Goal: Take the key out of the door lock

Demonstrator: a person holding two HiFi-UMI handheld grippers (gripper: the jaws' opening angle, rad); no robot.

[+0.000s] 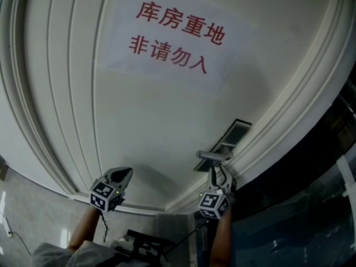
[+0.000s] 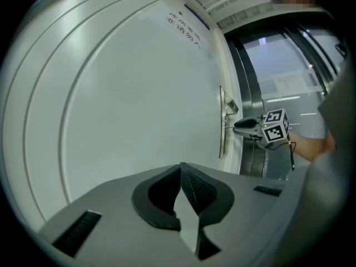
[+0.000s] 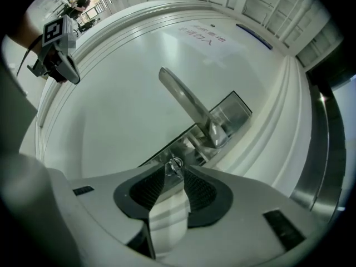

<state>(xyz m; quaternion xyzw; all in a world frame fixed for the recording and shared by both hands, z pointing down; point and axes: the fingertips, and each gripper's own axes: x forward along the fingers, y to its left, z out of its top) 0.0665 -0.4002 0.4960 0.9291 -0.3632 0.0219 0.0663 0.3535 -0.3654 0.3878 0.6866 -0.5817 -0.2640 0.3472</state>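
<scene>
We have the right gripper [image 3: 174, 171] pinched on the key [image 3: 175, 163], seated in the door lock [image 3: 192, 144] on the door's right (left gripper [image 2: 181, 170] closed, empty), so pulling it out remains.

A small silver key [image 3: 176, 163] with a round, ring-like head is seen at the near end of the door lock [image 3: 192, 143], and appears seated in it with the head sticking out; the shaft is hidden. The head is pinched between the jaw tips of the right tool [image 3: 175, 170], which are closed down on it. The door lock is fitted as a polished metal plate, mounted flat on the white door [image 3: 122, 93] close to its edge.
</scene>
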